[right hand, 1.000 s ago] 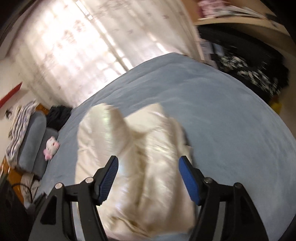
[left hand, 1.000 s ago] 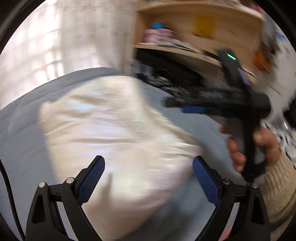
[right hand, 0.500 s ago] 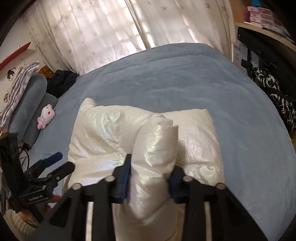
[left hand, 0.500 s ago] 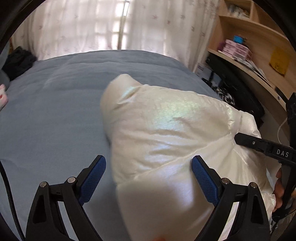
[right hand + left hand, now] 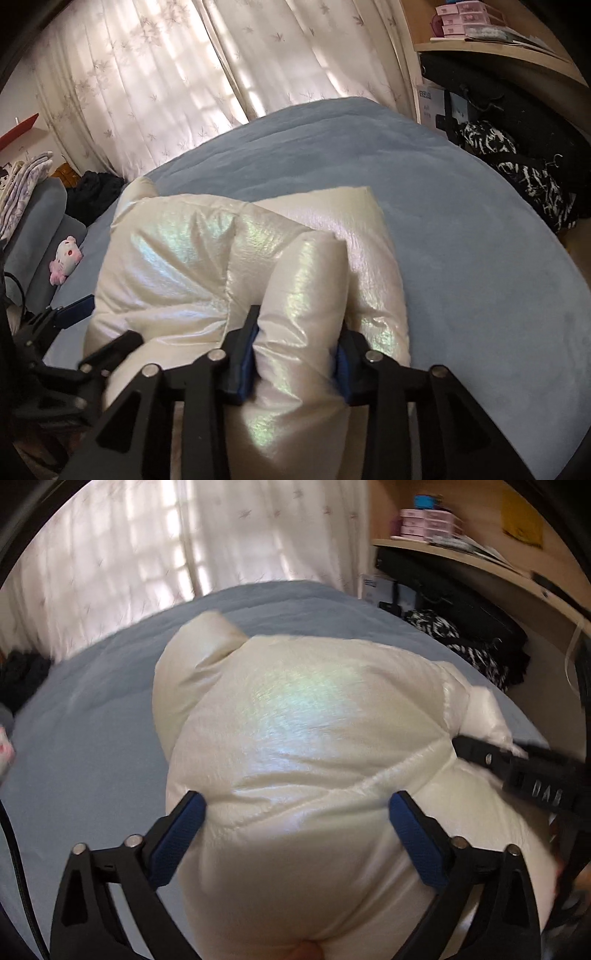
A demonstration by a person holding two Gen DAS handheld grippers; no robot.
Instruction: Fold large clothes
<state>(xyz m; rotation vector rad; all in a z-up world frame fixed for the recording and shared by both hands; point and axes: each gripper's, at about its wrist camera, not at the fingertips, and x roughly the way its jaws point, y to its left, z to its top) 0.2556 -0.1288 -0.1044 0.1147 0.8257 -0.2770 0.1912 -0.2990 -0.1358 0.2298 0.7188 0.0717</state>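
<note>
Now the puffy jacket [image 5: 295, 738] lies bunched on the bed [image 5: 461, 240]; left gripper [image 5: 295, 823] opens wide around its bulk, right gripper [image 5: 295, 354] pinches a roll, jaws easing apart.

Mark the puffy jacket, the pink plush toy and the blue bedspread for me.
puffy jacket [image 5: 303, 720]: left wrist view, shiny top panel.
pink plush toy [image 5: 66, 254]: right wrist view, its head.
blue bedspread [image 5: 461, 240]: right wrist view, bare right side.

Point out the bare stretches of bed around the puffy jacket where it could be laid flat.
Blue bedspread lies bare between the cream jacket and the black patterned clothes, and from the jacket up to the curtain. The plush toy and dark clothes crowd the left.
</note>
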